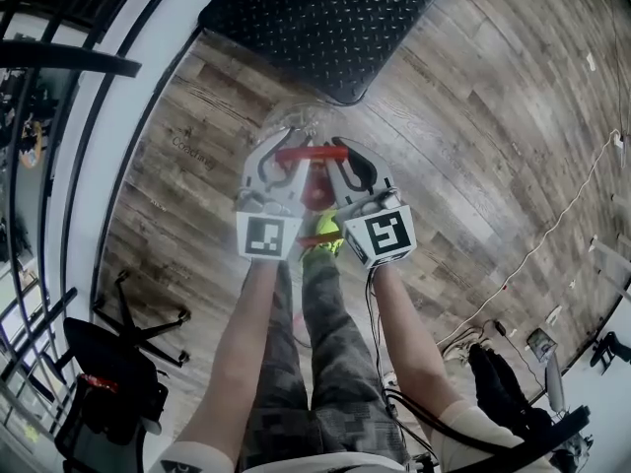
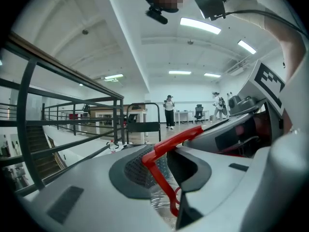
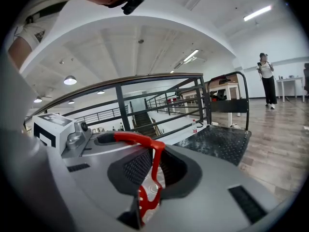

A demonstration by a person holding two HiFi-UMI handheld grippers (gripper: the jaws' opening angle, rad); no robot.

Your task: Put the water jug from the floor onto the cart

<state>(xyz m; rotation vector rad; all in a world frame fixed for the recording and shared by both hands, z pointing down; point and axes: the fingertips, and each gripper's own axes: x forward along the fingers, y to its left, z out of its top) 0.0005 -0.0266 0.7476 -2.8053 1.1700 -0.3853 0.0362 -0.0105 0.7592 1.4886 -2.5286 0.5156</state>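
Note:
The water jug (image 1: 293, 118) is clear plastic with a red carrying handle (image 1: 311, 153), and it hangs over the wood floor just in front of my feet. My left gripper (image 1: 283, 168) is shut on the left end of the handle. From the other side my right gripper (image 1: 341, 168) is shut on the right end. In the left gripper view the red handle (image 2: 175, 139) runs between the dark pads of the left gripper (image 2: 161, 170). The right gripper view shows the handle (image 3: 137, 138) pinched in the right gripper (image 3: 152, 170). The cart (image 1: 325, 18), a black ridged platform, lies just beyond the jug. Most of the jug's body is hidden.
A metal railing (image 1: 59, 62) and a white ledge run along the left. A chair base (image 1: 143, 323) stands at the lower left. A white cable (image 1: 552, 225) trails over the floor at the right. The cart's push bar (image 3: 231, 76) rises at its far end. A person (image 2: 169, 111) stands far off.

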